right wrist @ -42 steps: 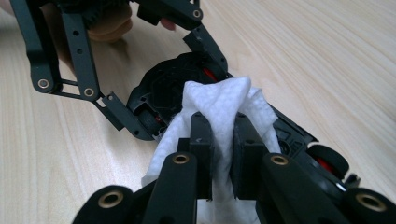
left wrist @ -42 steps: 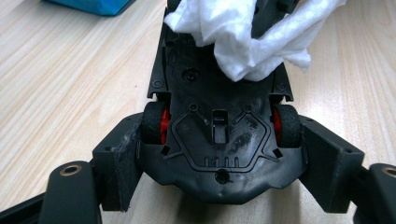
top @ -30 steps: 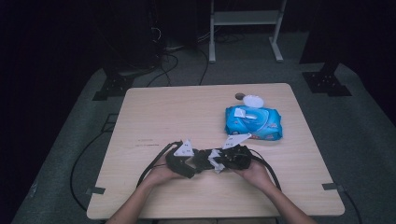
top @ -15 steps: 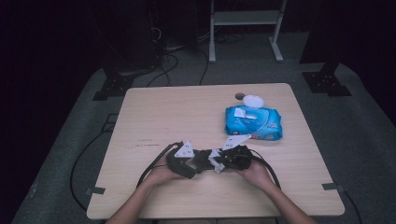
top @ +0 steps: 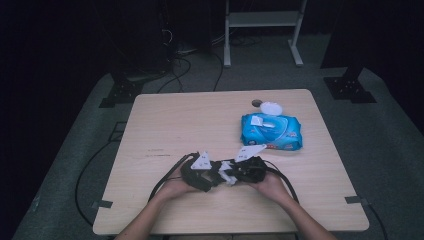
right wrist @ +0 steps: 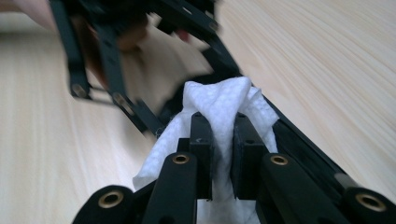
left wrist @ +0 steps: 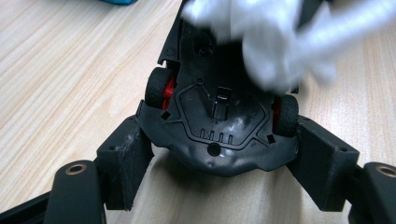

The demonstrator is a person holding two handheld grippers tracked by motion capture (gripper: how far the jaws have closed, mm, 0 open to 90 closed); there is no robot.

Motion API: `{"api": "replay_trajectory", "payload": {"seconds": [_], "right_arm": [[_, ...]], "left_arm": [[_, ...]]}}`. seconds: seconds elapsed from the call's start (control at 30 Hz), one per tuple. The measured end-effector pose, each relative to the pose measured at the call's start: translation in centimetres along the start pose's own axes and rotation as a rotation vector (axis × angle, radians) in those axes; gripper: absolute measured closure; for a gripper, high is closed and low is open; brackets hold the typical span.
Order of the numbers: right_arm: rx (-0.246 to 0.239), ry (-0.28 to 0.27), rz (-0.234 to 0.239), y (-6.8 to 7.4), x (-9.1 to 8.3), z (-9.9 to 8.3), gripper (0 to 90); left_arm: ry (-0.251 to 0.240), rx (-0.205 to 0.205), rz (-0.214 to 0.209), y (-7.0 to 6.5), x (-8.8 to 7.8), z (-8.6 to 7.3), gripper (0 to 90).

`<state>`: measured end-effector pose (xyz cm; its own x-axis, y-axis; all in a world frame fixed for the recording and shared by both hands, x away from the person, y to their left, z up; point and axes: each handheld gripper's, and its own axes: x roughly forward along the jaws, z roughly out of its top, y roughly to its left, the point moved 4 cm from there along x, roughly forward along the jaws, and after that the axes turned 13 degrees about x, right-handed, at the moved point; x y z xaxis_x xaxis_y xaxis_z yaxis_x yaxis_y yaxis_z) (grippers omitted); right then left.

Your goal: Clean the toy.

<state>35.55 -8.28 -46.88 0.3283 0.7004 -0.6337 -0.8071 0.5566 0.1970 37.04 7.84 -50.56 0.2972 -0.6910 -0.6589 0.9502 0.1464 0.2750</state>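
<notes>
Mid-wipe, lower centre of the high view: my left gripper (left wrist: 219, 186) clamped the upturned black toy car (left wrist: 219, 135); my right gripper (right wrist: 219, 140) pinched a white wipe (right wrist: 219, 100) against its underside. Smears remained; wiping unfinished.

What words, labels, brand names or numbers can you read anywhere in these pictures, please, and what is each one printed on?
None can be read.
Blue wipes pack: print and a white flap label on top, too small and blurred to read.
Toy car, its underside up between the left gripper's jaws: moulded ridges and holes, no legible lettering.
White wipe pinched in the right gripper: plain, no print.
Table: faint dark marks, not readable as text.
</notes>
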Motion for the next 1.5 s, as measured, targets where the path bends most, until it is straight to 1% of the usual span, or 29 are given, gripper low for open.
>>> {"api": "replay_trajectory", "payload": {"seconds": [0.07,0.13,0.17,0.2,0.27,0.3,0.33,0.37,0.43,0.5,0.6,0.63,0.7,0.73,0.87,0.9,0.93,1.0,1.07,1.13,1.27,1.3,1.33,1.37,1.4,1.43,1.47,1.5], "right_arm": [[-0.017,0.01,0.022,1.0,1.0,0.6,80.5],[-0.039,0.019,0.015,1.7,2.0,1.0,80.4],[-0.043,0.029,0.012,1.8,2.4,1.2,80.4],[-0.05,0.032,0.003,1.7,2.7,1.3,80.4],[-0.042,0.022,-0.015,1.3,2.6,1.5,80.5],[-0.032,0.02,-0.03,1.0,2.4,1.5,80.5],[-0.026,0.014,-0.053,0.6,2.2,1.4,80.5],[-0.009,0.01,-0.081,0.0,1.8,1.4,80.5],[0.011,0.002,-0.104,-0.6,1.4,1.4,80.5],[0.02,-0.002,-0.095,-0.5,1.4,1.4,80.5],[0.007,-0.006,-0.074,0.4,2.4,1.8,80.5],[0.001,-0.007,-0.072,0.7,2.7,1.9,80.5],[0.001,-0.009,-0.082,0.8,3.2,2.3,80.6],[0.011,-0.009,-0.081,0.7,3.2,2.4,80.6],[0.027,-0.018,-0.12,-0.5,2.4,2.4,80.6],[0.039,-0.021,-0.126,-0.8,2.2,2.3,80.6],[0.045,-0.022,-0.133,-1.1,1.9,2.2,80.6],[0.062,-0.026,-0.131,-1.3,1.7,2.1,80.5],[0.036,-0.023,-0.143,-1.1,1.7,2.1,80.6],[0.031,-0.016,-0.146,-1.0,1.5,2.0,80.5],[0.046,-0.022,-0.157,-1.7,0.4,1.5,80.3],[0.05,-0.024,-0.16,-1.9,0.2,1.4,80.4],[0.053,-0.022,-0.181,-2.1,0.1,1.3,80.4],[0.048,-0.016,-0.2,-2.2,0.0,1.2,80.4],[0.05,-0.02,-0.194,-2.4,0.0,1.0,80.5],[0.081,-0.031,-0.156,-2.5,0.0,0.9,80.5],[0.106,-0.023,-0.14,-2.7,0.1,0.8,80.5],[0.101,-0.01,-0.149,-2.8,0.3,0.6,80.5]], "left_arm": [[0.005,0.011,0.002,-0.1,0.0,0.1,25.9],[0.004,0.004,0.001,-0.2,0.0,0.1,25.9],[0.002,0.002,0.002,-0.2,-0.1,0.0,25.9],[0.004,0.002,0.002,-0.1,-0.1,0.0,25.9],[0.008,0.002,0.0,0.0,-0.2,-0.2,25.9],[0.007,0.001,0.0,-0.1,-0.2,-0.2,25.9],[0.008,0.001,0.0,-0.1,-0.2,-0.2,25.9],[0.006,0.0,0.003,-0.1,-0.2,-0.2,25.9],[0.006,0.0,0.006,-0.1,-0.2,0.0,25.9],[0.01,0.008,0.007,-0.2,-0.2,0.1,25.9],[0.015,0.015,0.008,-0.4,-0.1,0.2,25.9],[0.016,0.014,0.007,-0.4,-0.1,0.2,25.9],[0.011,-0.001,0.009,-0.4,-0.1,0.2,25.9],[0.012,0.001,0.01,-0.3,-0.2,0.1,26.0],[0.014,0.002,0.013,-0.2,-0.3,0.0,26.2],[0.015,0.001,0.012,-0.3,-0.2,0.0,26.3],[0.015,0.008,0.01,-0.3,-0.2,0.0,26.3],[0.014,0.007,0.009,-0.3,-0.2,0.1,26.3],[0.014,0.007,0.007,-0.4,-0.2,0.1,26.3],[0.015,0.007,0.007,-0.4,-0.2,0.1,26.3],[0.014,0.017,0.008,-0.4,-0.2,0.1,26.4],[0.01,0.008,0.004,-0.2,-0.4,0.0,32.2],[-0.008,0.022,0.032,-0.2,-0.7,-0.2,44.4],[-0.033,0.02,0.024,0.0,-1.0,-0.3,46.0],[-0.05,-0.013,0.017,0.1,-1.2,-0.2,41.3],[-0.05,-0.025,0.023,0.2,-1.2,-0.1,35.8],[-0.051,-0.017,0.033,0.3,-1.1,0.1,32.4],[-0.052,-0.01,0.038,0.2,-1.1,0.3,29.3]]}}
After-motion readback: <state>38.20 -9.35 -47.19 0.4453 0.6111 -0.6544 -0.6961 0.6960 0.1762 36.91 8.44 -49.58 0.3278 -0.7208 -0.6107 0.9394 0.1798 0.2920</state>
